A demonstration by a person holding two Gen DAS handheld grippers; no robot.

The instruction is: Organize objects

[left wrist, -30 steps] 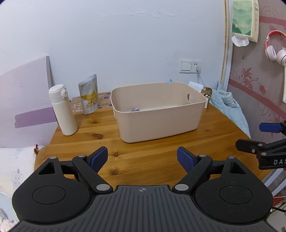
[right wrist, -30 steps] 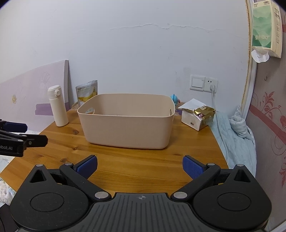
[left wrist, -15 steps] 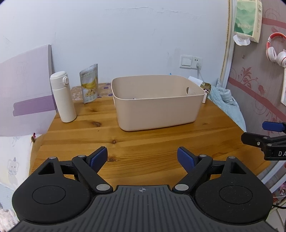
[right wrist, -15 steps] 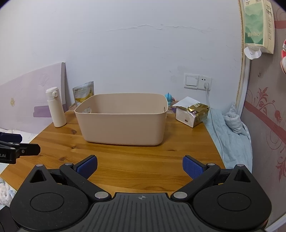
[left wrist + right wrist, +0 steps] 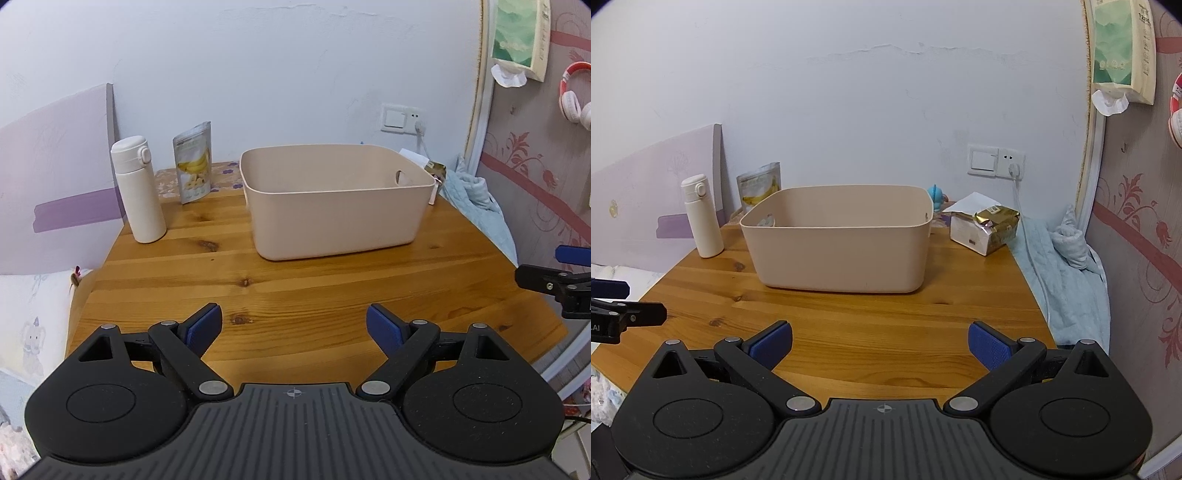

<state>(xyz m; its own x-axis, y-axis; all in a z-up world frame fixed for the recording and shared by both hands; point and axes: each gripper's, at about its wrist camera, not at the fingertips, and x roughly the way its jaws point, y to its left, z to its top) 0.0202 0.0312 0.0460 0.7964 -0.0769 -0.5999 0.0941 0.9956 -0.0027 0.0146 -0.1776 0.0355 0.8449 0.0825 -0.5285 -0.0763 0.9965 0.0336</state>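
Left gripper (image 5: 294,325): spread wide, holding nothing, above the near edge of the bench (image 5: 295,280).
Right gripper (image 5: 880,343): spread wide too, holding nothing, above the near edge of the bench.
Bin (image 5: 334,199): a big beige tub, sitting toward the back of the bench, about the middle.
Bottle (image 5: 137,189): white, standing up, near the back left corner, apart from the bin.
Snack bag (image 5: 192,167): has bananas on it, stands at the back edge between the bottle and the bin.
Gold pack (image 5: 986,229): lies near the back right corner, right of the bin.
Blue towel (image 5: 1067,273): hangs by the right edge of the bench.
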